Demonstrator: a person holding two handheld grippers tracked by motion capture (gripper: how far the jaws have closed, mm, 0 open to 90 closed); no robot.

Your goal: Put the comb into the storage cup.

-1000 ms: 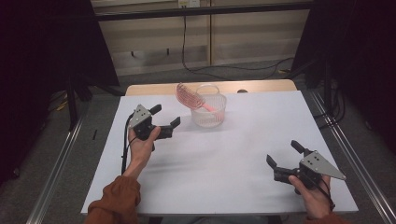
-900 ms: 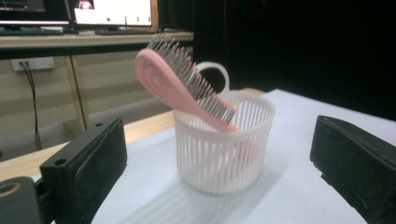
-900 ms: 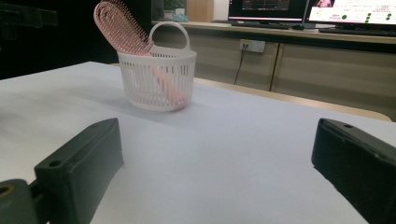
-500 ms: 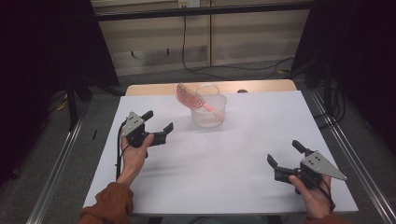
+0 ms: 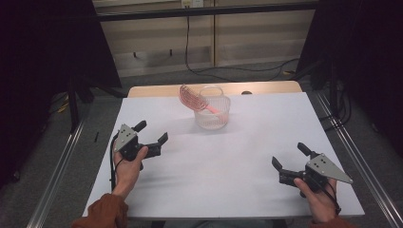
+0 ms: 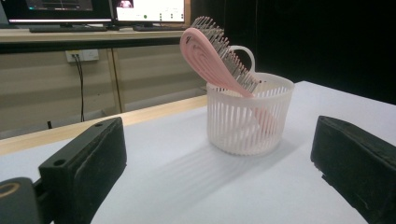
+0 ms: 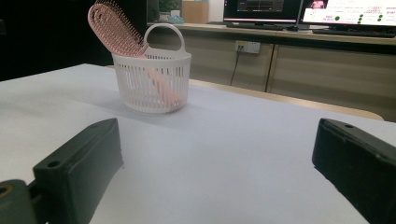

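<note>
High view: basket [image 5: 212,114] near far edge, bare table [image 5: 218,161] between grippers.

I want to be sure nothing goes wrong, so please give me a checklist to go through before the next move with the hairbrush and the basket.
1. Left hand-held gripper open and holding nothing: ok.
2. Right hand-held gripper open and holding nothing: ok.
3. Pink hairbrush inside the white basket, handle down, head leaning over the rim: ok.
4. Basket stands upright on the white table: ok.
5. Open table between both grippers and the basket: ok.
6. Whether the brush is jammed in the basket slots: cannot tell.
</note>
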